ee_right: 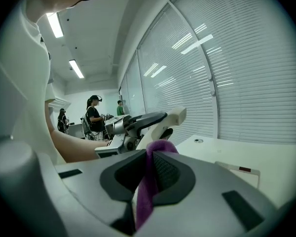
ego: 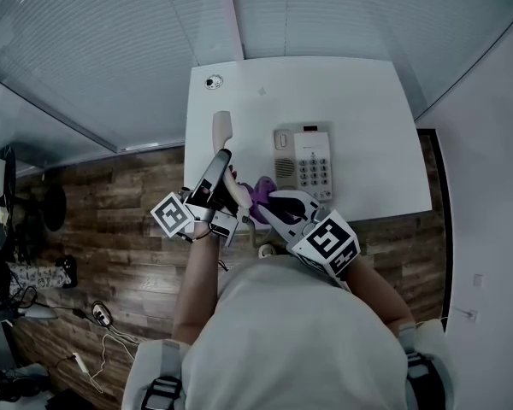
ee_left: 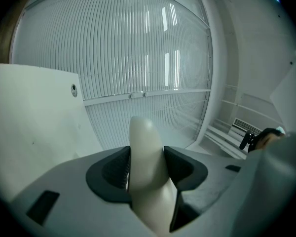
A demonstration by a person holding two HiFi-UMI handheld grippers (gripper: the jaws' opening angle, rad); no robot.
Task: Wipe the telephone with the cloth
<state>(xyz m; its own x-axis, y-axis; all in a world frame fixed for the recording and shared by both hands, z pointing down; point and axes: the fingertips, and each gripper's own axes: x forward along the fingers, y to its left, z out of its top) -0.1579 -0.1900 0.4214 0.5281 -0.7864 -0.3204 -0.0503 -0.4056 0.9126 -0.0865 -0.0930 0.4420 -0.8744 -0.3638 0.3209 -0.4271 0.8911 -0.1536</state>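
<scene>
You have no text in front of you that can be read. The keys (ego: 315, 171) on your telephone (ego: 303, 162) carry marks, but they are too small to make out. The small dark strip (ego: 310, 127) at its top edge shows no legible print. The left marker cube (ego: 173, 215) and the right marker cube (ego: 329, 241) bear only black-and-white square patterns, with no letters or numbers.
</scene>
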